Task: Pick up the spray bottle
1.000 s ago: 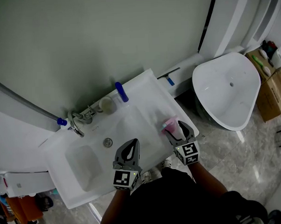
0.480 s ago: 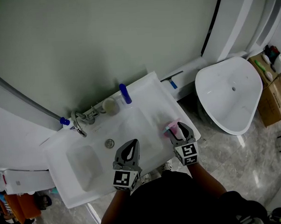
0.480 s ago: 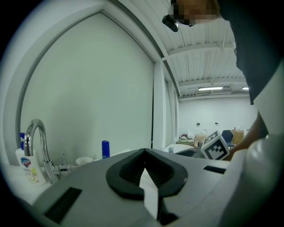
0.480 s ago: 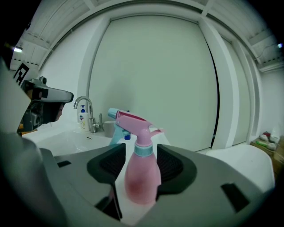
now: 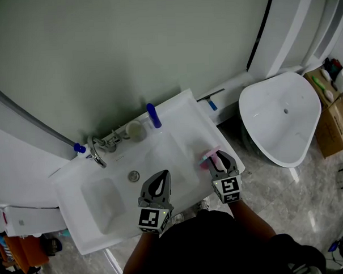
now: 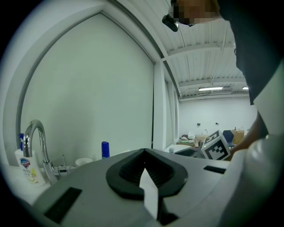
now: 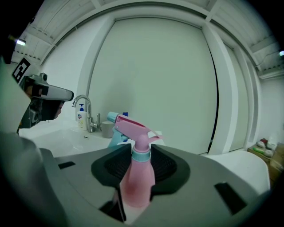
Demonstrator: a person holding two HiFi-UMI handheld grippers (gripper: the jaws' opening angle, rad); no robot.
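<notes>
Washbasin corner at four o'clock: the right gripper, jaws just closing, clasped the upright spray bottle for lifting; the left gripper idled, clenched empty.

The left gripper and right gripper reach forward side by side, well apart. The left points about level, its jaws together and empty. The right tips slightly down; its jaws have just been closing and press the bottle between them.
</notes>
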